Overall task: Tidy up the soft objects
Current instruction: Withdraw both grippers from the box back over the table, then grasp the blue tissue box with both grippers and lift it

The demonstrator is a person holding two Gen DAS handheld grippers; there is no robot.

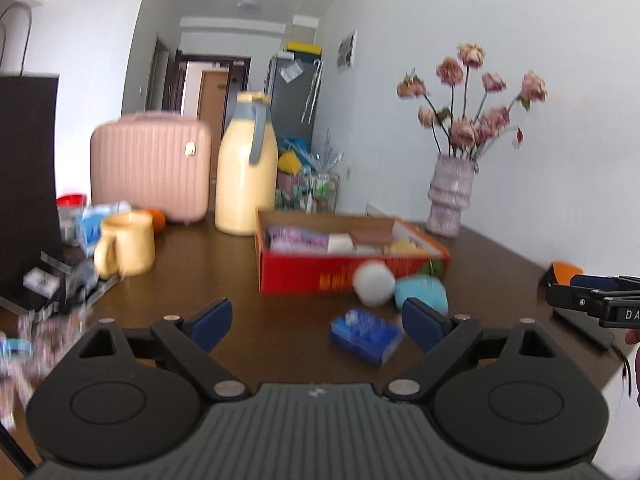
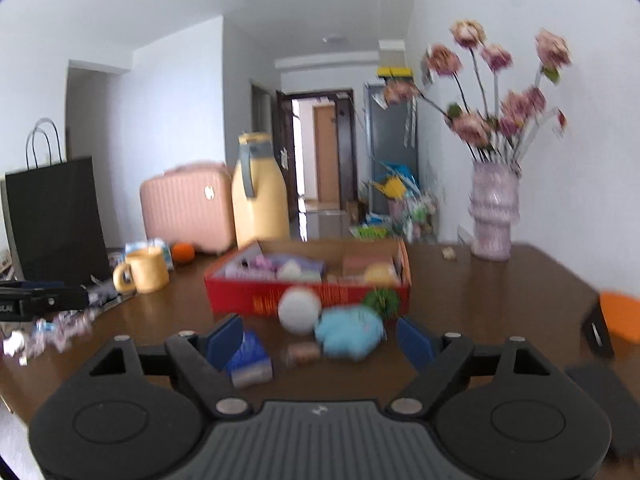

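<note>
A red cardboard box (image 1: 320,276) (image 2: 244,298) holding several soft pastel items stands mid-table. In front of it lie a white ball (image 1: 374,282) (image 2: 299,310), a light blue plush (image 1: 424,292) (image 2: 350,332), a green fuzzy item (image 2: 382,300) and a blue packet (image 1: 366,336) (image 2: 250,356). My left gripper (image 1: 318,322) is open and empty, short of the blue packet. My right gripper (image 2: 320,340) is open too, with nothing held, facing the plush and the ball; it also shows at the right edge of the left wrist view (image 1: 592,294).
A yellow mug (image 1: 126,244) (image 2: 144,270), a cream jug (image 1: 246,168), a pink case (image 1: 152,168), an orange fruit (image 2: 183,253) and a black bag (image 2: 56,216) stand at the back left. A vase of flowers (image 2: 494,212) is back right. Wrappers litter the left edge; an orange-topped object (image 2: 620,316) sits right.
</note>
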